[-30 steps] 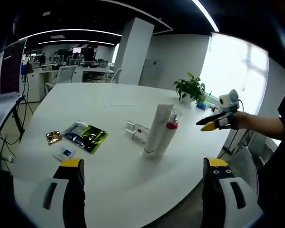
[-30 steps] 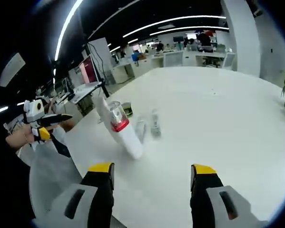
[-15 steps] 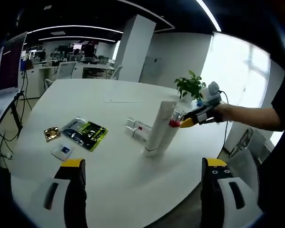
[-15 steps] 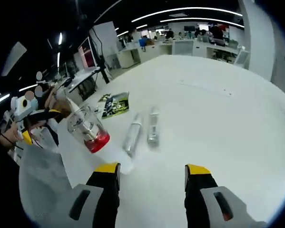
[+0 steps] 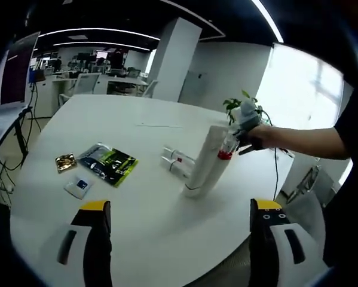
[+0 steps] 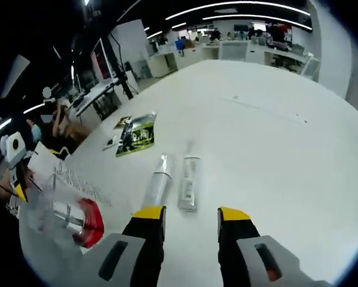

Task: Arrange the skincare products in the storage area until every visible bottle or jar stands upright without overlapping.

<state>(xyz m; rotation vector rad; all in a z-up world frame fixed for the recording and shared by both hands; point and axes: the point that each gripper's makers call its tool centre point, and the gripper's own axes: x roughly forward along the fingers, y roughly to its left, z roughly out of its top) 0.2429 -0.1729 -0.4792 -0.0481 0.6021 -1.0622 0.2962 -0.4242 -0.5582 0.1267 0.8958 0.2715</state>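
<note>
Left view farther back, right view close (low) — both share table (image 5: pixel 149 137)

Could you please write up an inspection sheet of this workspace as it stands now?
Surface: white table, round-edged.
Job's things: white tube and red-collared bottle stand leaning together; two small tubes lie flat side by side.
Clutter: green packet, gold packet, small blue-and-white sachet.
Grippers: left gripper open, above the table's near edge; right gripper narrowly open, near the lying tubes.
Cables: one hangs below the person's hand.
Surroundings: potted plant, pillar, office desks behind.
</note>
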